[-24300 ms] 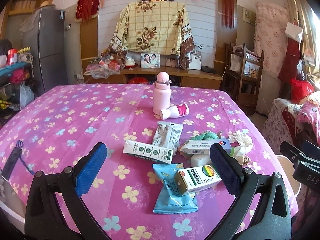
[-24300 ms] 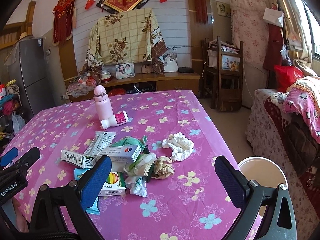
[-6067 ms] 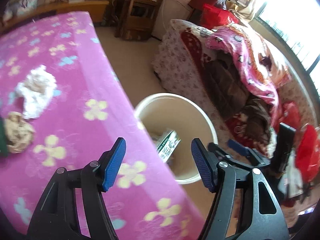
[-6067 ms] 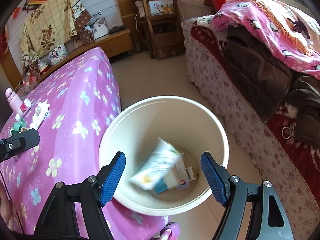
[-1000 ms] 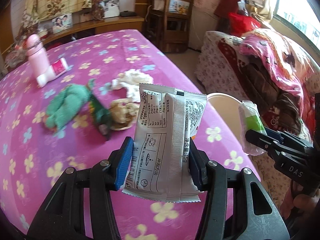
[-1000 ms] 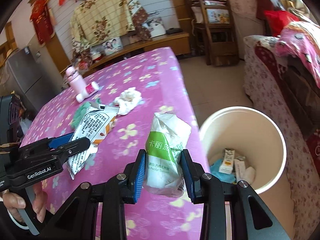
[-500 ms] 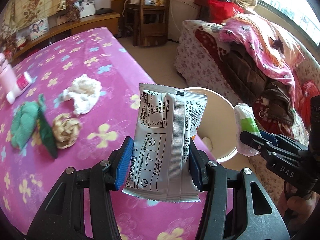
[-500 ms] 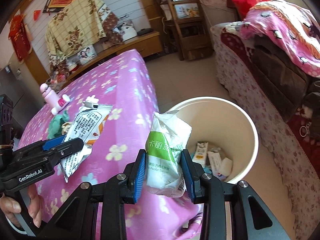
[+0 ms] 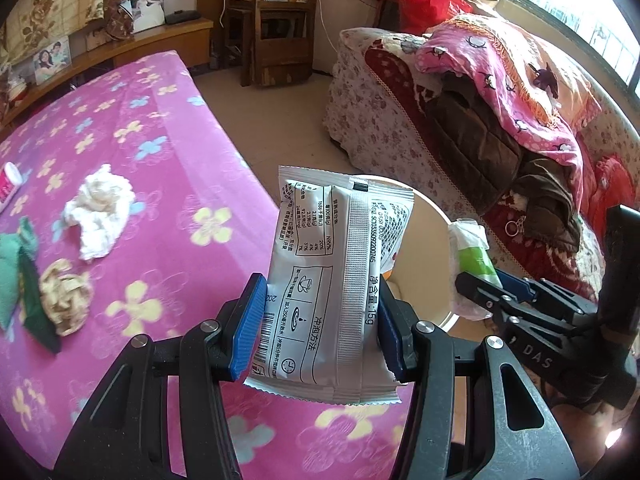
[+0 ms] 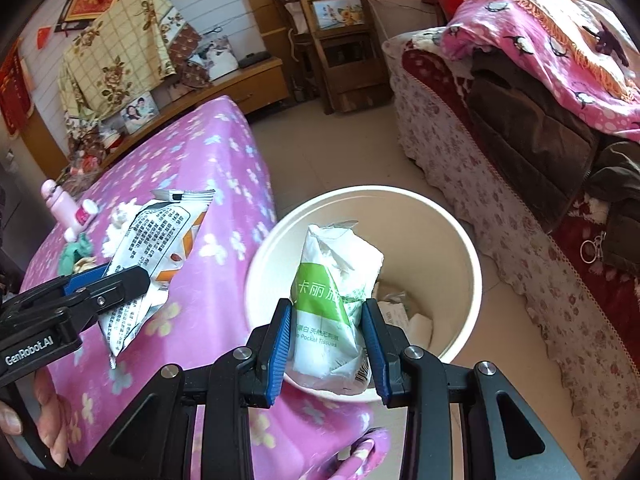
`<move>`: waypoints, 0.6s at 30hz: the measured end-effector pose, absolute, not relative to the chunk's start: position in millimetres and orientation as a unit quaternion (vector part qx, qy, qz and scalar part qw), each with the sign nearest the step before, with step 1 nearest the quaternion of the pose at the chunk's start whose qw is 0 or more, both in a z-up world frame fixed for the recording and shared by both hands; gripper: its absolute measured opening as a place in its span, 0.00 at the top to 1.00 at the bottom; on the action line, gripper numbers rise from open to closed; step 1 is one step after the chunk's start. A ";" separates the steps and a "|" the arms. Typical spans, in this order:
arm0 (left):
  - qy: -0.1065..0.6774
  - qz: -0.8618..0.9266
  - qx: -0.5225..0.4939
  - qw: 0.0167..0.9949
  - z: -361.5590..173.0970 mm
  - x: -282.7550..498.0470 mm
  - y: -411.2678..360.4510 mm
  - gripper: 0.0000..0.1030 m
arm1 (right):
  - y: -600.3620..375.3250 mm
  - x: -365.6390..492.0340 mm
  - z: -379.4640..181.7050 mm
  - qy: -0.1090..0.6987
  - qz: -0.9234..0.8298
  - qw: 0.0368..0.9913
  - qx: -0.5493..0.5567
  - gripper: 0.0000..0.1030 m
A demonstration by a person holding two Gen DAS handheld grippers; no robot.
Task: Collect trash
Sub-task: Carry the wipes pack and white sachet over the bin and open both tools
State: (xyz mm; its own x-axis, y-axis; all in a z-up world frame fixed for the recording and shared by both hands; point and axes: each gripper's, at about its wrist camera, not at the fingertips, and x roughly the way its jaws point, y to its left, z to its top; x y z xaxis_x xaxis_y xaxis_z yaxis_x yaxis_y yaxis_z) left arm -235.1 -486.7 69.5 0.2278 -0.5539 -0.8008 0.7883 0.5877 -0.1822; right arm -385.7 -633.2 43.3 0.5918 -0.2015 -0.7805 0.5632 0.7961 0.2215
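My left gripper (image 9: 318,322) is shut on a silver printed sachet (image 9: 340,276), held upright over the table's right edge. The same sachet (image 10: 150,248) shows in the right wrist view, left of the bin. My right gripper (image 10: 326,336) is shut on a white-and-green tissue pack (image 10: 334,300), held above the near rim of the cream waste bin (image 10: 460,240). From the left wrist view the tissue pack (image 9: 472,256) hangs right of the sachet, and the bin (image 9: 428,240) is mostly hidden behind the sachet. Boxes and wrappers lie at the bin's bottom.
On the pink flowered tablecloth (image 9: 160,184) lie a white crumpled tissue (image 9: 100,208), a tan paper ball (image 9: 64,296) and a green cloth (image 9: 16,264). A pink bottle (image 10: 60,200) stands far back. A bed with blankets (image 10: 540,80) lies right of the bin.
Both grippers have moved from above the table toward the bin with their loads. The bin now sits larger and closer under the tissue pack.
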 end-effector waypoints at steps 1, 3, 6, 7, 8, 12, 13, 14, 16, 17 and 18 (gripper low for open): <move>0.449 -0.441 0.127 0.767 67.4 -233.7 -492.1 0.50 | -636.2 -384.6 42.3 0.393 -0.229 0.861 0.227 0.66; 0.458 -0.448 0.115 0.759 64.3 -231.3 -497.0 0.46 | -643.7 -381.3 39.3 0.390 -0.247 0.859 0.221 0.52; 0.476 -0.458 0.084 0.746 58.8 -226.8 -500.7 0.39 | -649.1 -381.2 37.9 0.388 -0.263 0.856 0.220 0.41; 0.483 -0.458 0.076 0.742 56.0 -224.9 -500.0 0.38 | -649.5 -382.5 37.8 0.387 -0.267 0.855 0.219 0.41; 0.486 -0.458 0.073 0.741 54.8 -224.1 -499.6 0.37 | -649.7 -383.7 37.1 0.387 -0.268 0.854 0.220 0.40; 0.493 -0.464 0.070 0.733 51.1 -221.9 -495.4 0.36 | -648.0 -385.5 30.1 0.399 -0.253 0.849 0.237 0.40; 0.496 -0.471 0.061 0.727 51.4 -221.5 -493.9 0.35 | -646.7 -386.1 28.5 0.399 -0.249 0.849 0.241 0.40; 0.498 -0.475 0.055 0.724 51.4 -221.5 -493.0 0.35 | -645.5 -386.5 27.0 0.400 -0.247 0.849 0.243 0.40; 0.498 -0.481 0.042 0.720 55.0 -221.3 -491.7 0.35 | -643.8 -387.9 25.9 0.400 -0.247 0.847 0.247 0.40; 0.497 -0.483 0.037 0.720 57.4 -220.9 -491.5 0.35 | -642.8 -389.4 26.0 0.400 -0.249 0.847 0.248 0.40; 0.495 -0.485 0.031 0.720 60.0 -220.6 -491.0 0.35 | -642.9 -390.8 26.4 0.399 -0.251 0.846 0.248 0.40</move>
State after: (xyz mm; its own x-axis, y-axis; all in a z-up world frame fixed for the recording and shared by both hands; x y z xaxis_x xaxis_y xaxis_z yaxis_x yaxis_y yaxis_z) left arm -220.6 -491.0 60.0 0.0396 -0.6683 -0.7428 0.7298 0.5271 -0.4354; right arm -390.8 -642.9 26.4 0.5551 -0.2267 -0.8003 0.6226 0.7512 0.2191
